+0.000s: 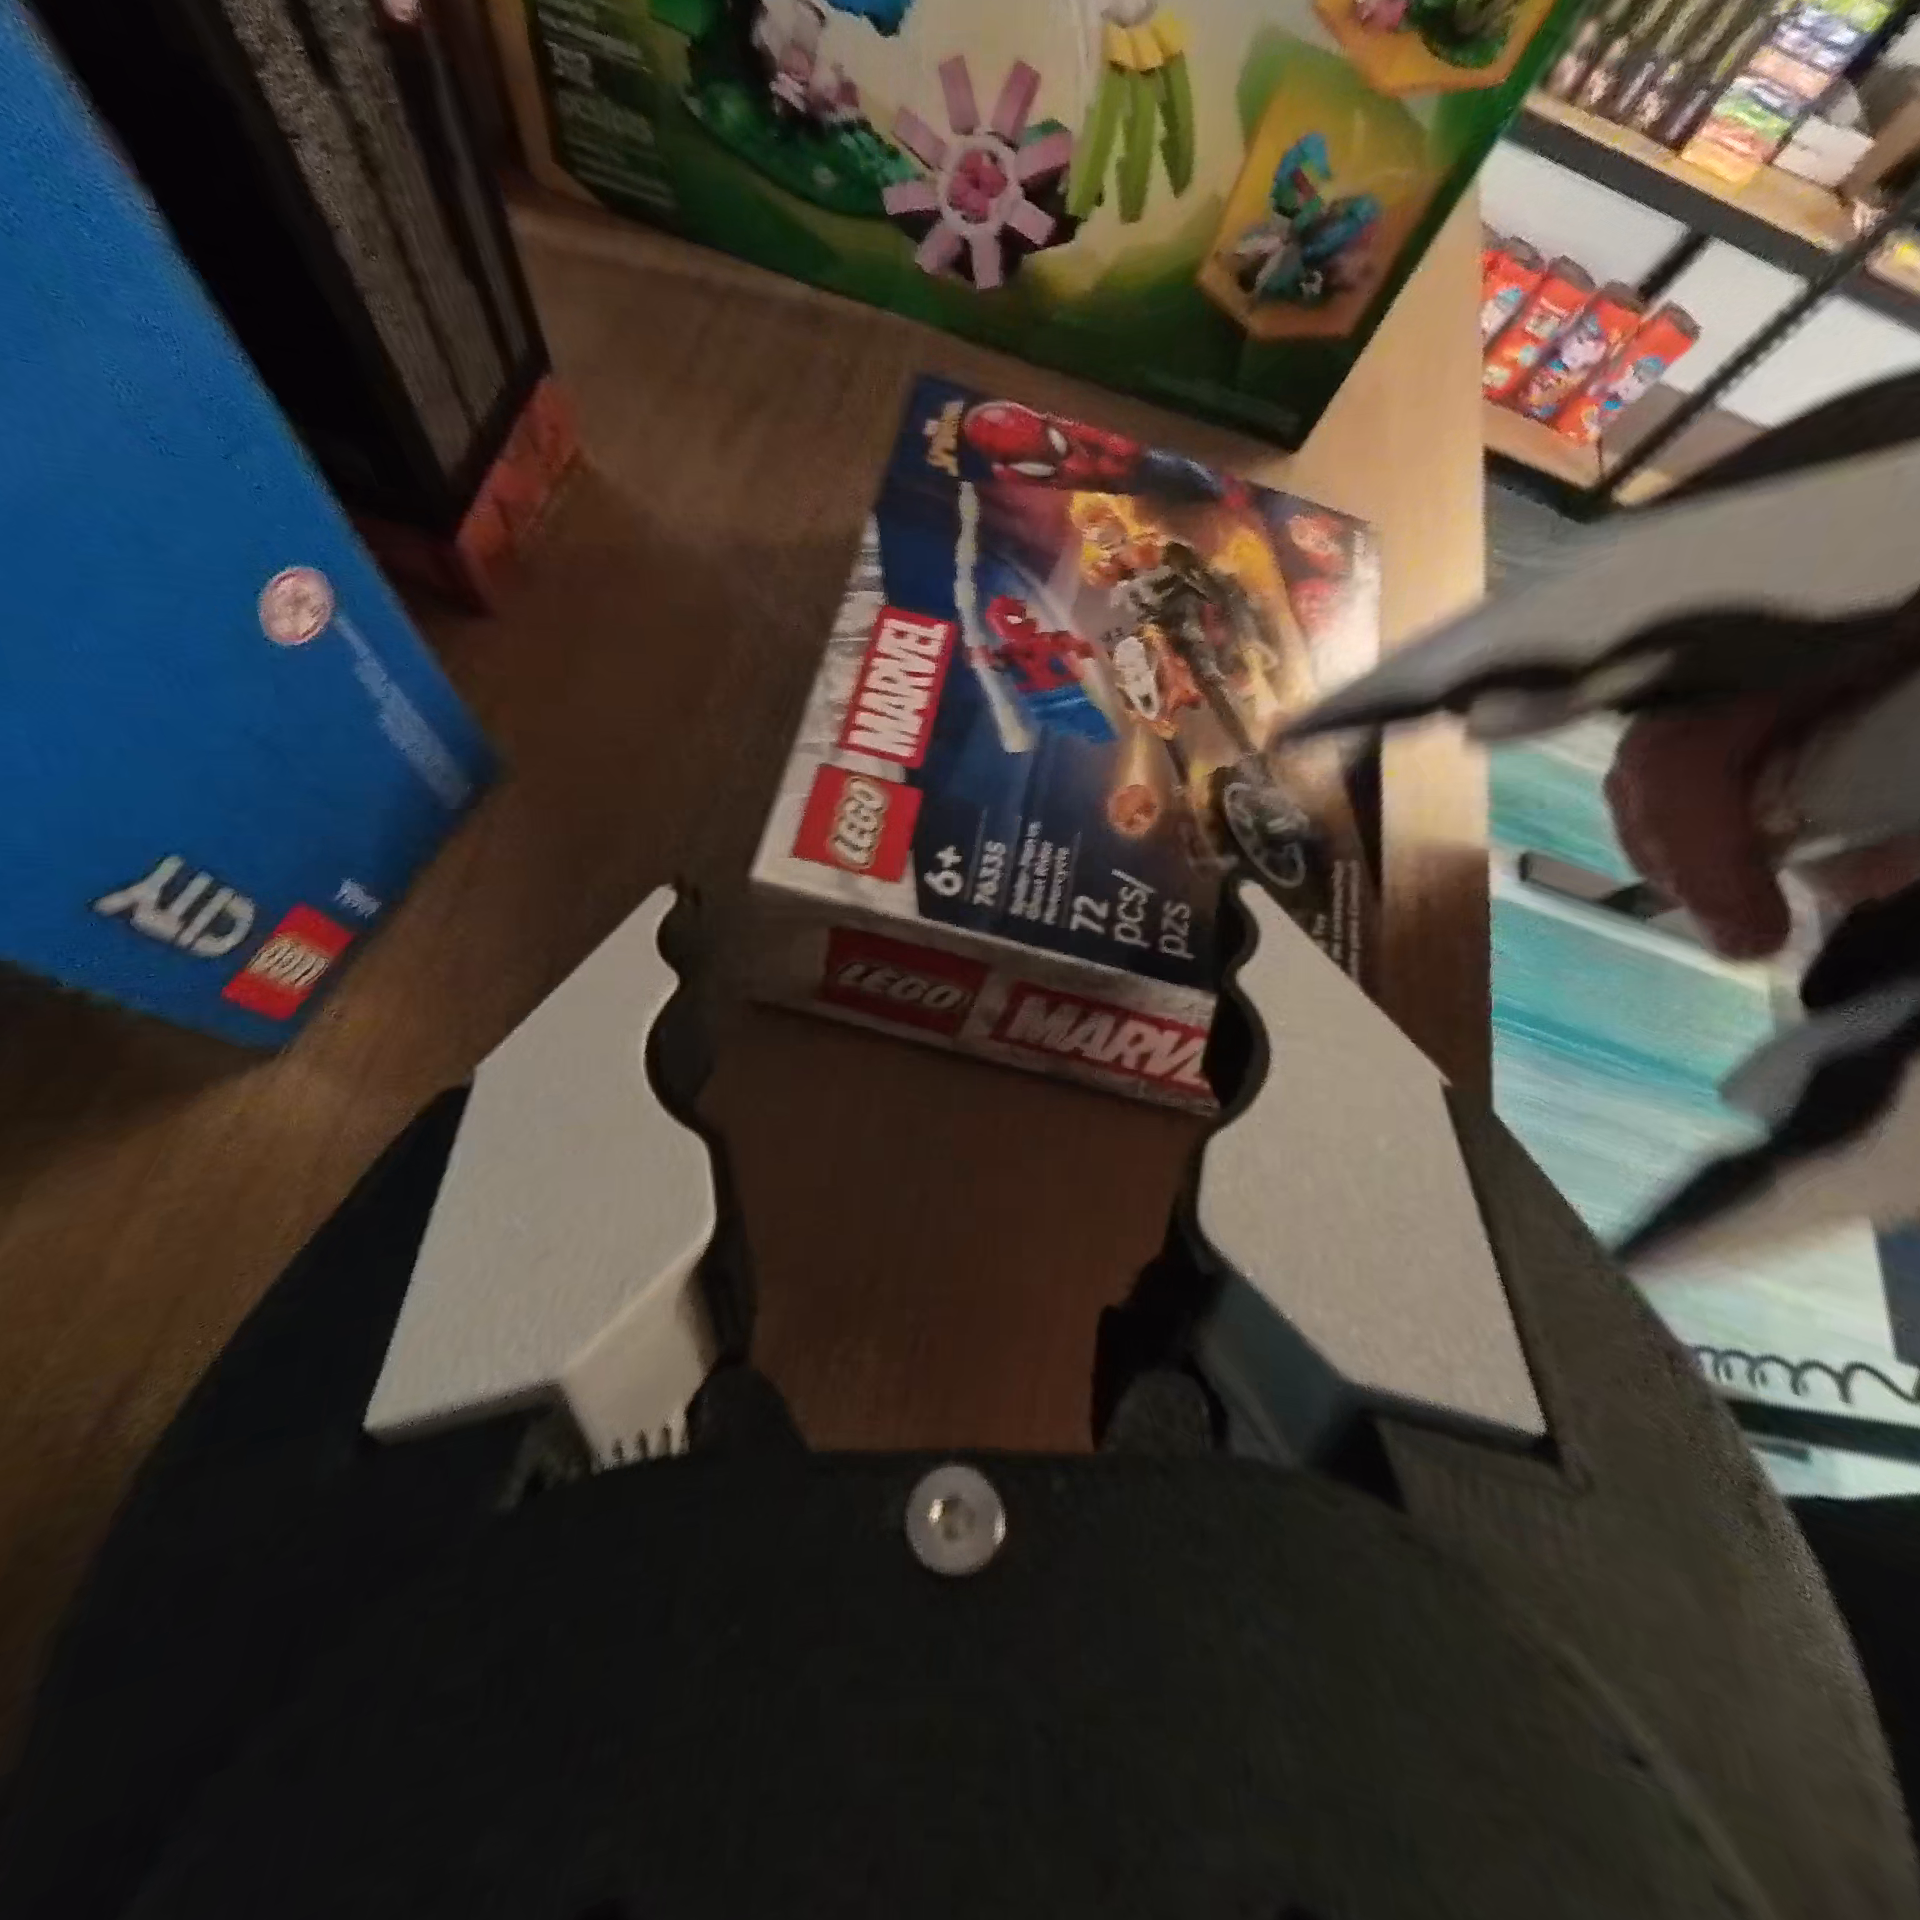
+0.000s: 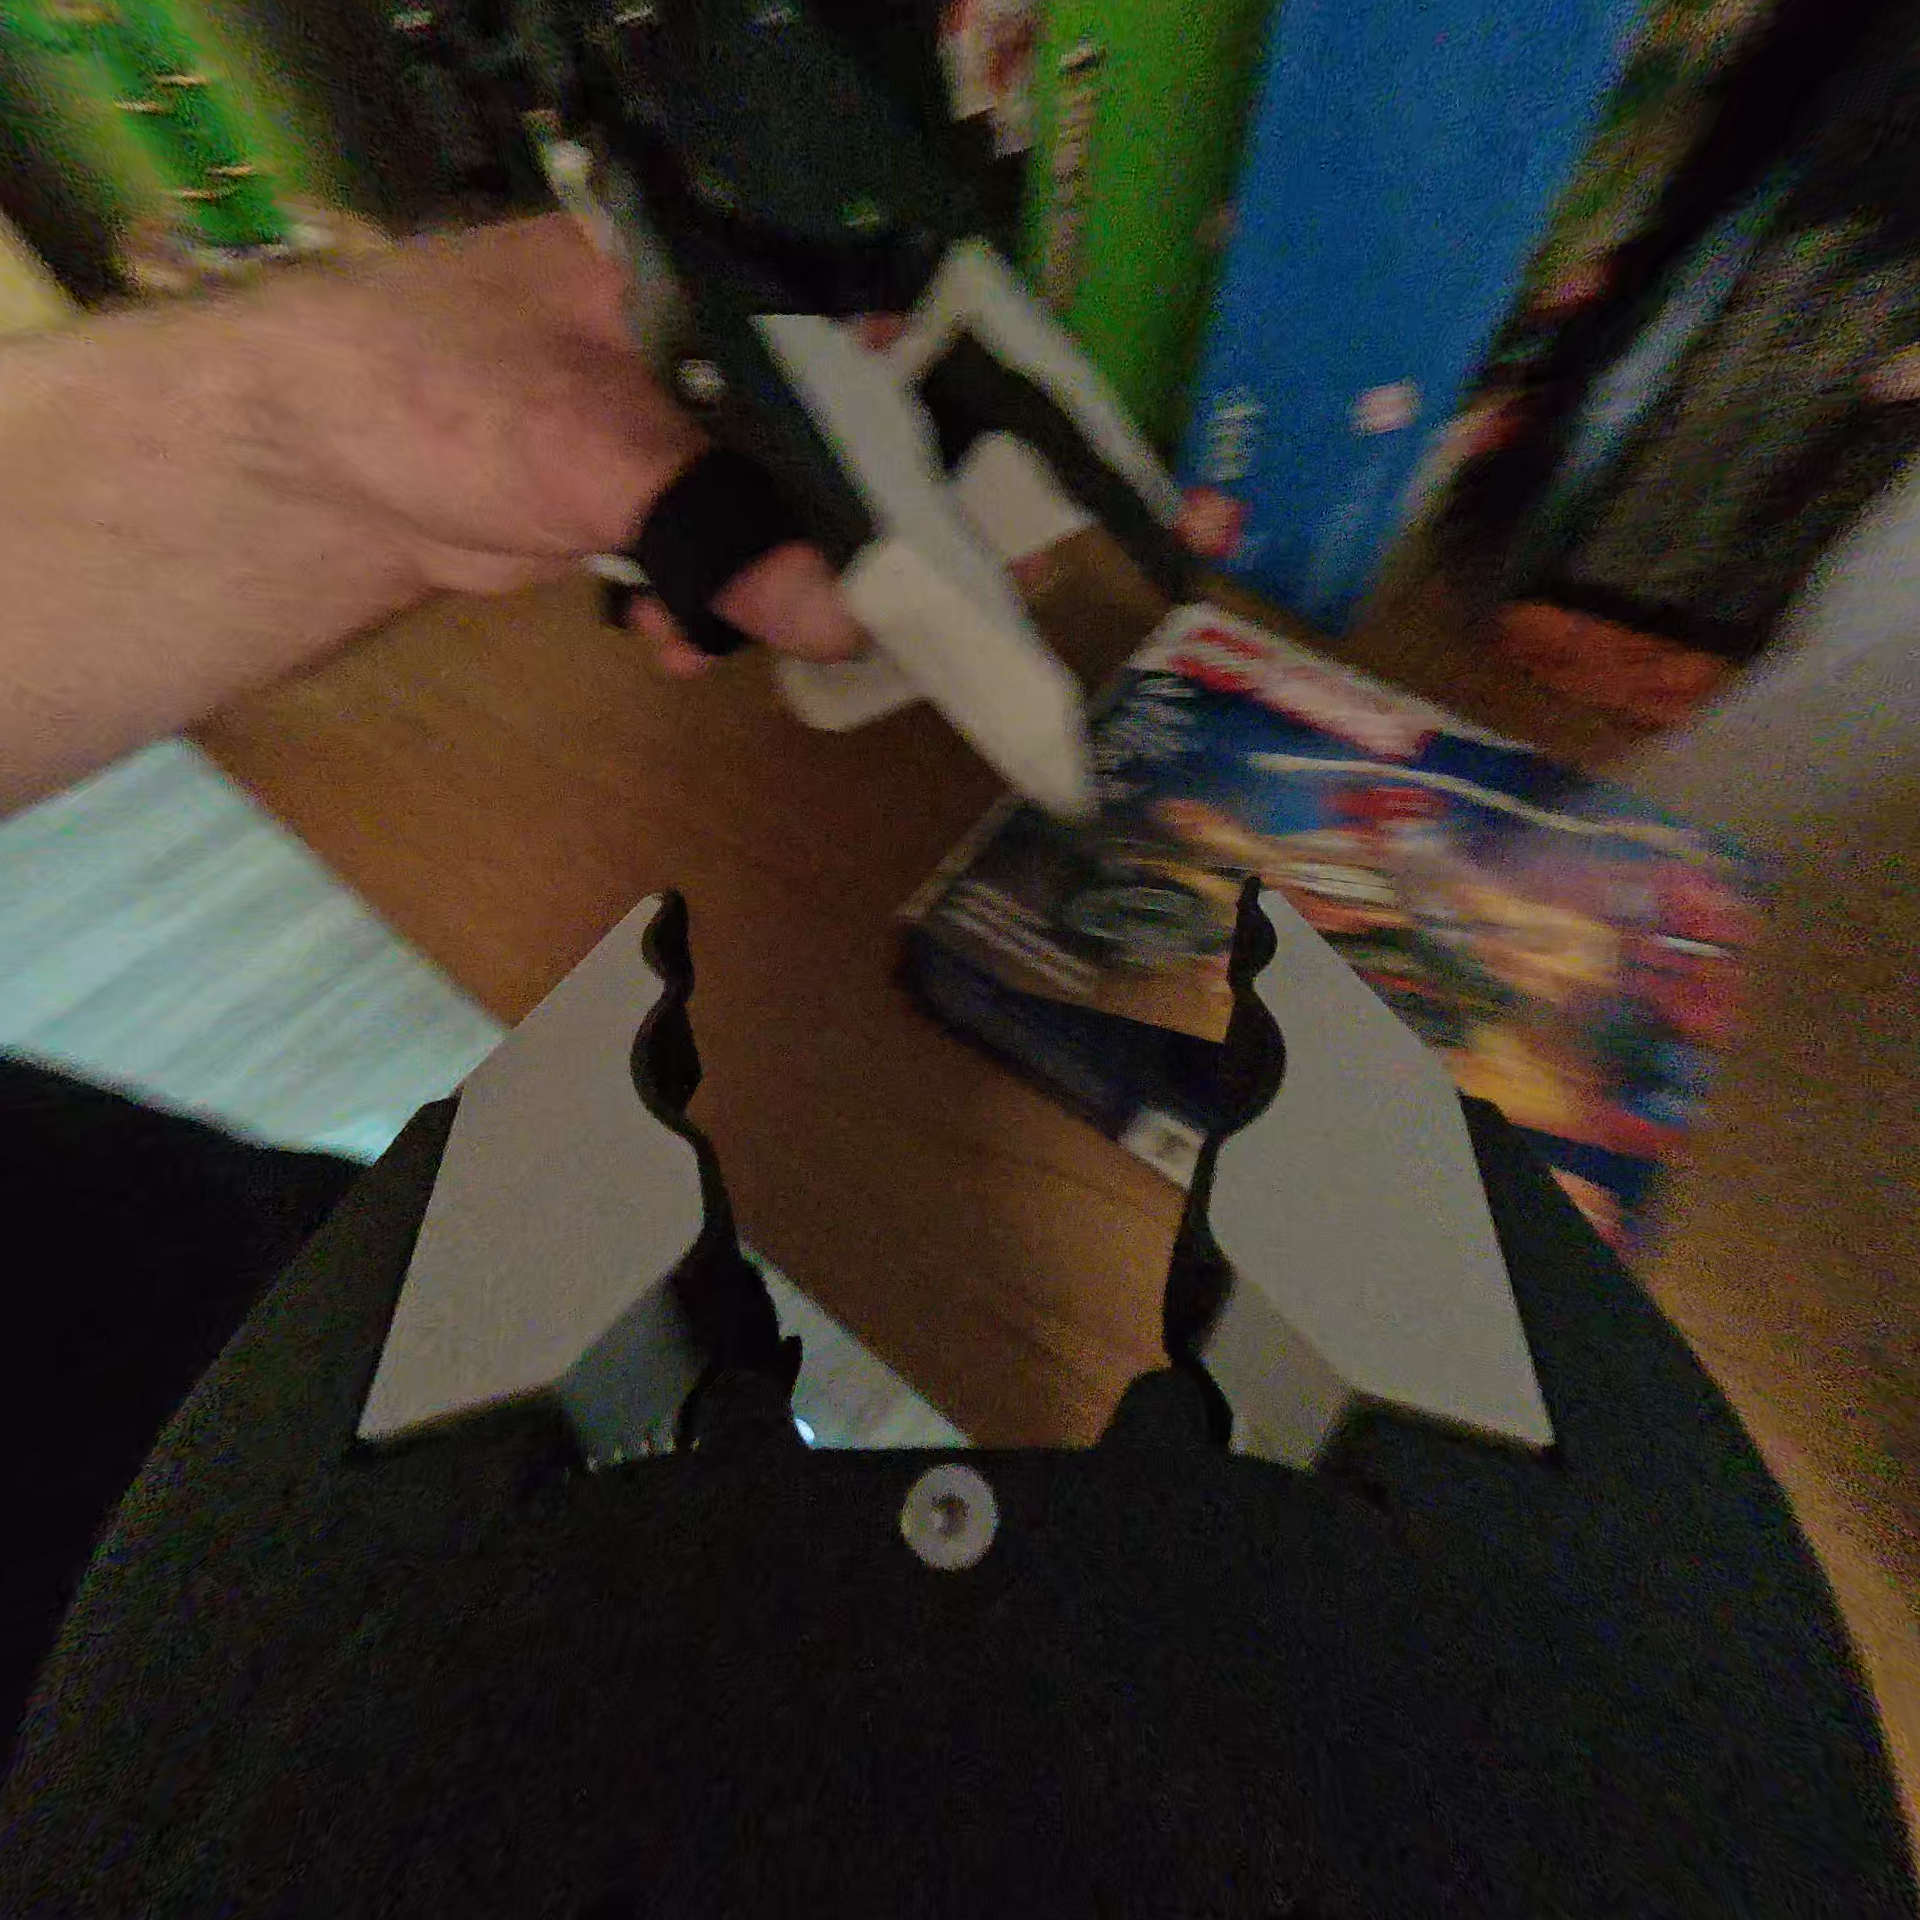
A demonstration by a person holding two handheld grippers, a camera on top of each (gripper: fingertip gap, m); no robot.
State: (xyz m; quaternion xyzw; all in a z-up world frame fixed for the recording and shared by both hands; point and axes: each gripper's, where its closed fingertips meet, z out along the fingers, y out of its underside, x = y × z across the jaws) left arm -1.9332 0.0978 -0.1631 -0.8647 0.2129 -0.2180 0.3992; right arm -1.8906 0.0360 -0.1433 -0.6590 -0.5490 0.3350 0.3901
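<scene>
small toy box [image 1: 1081,727]: flat on brown tabletop [image 1: 644,644], near its right edge, colourful printed lid up
left gripper [image 1: 956,904]: jaws apart, nothing clamped, just short of box's near end
right gripper [image 2: 956,914]: jaws apart, bare, over box corner; views blurred
hand [image 2: 343,468]: gripping left gripper's handle
blue box [image 1: 187,623]: upright, left, well apart
green box [image 1: 1039,156]: behind, flower print

My left gripper [image 1: 956,904] held low, jaws spread wide and bare, my right gripper [image 2: 956,914] likewise gaping, hand [image 2: 343,468] gripping the left's handle
</scene>
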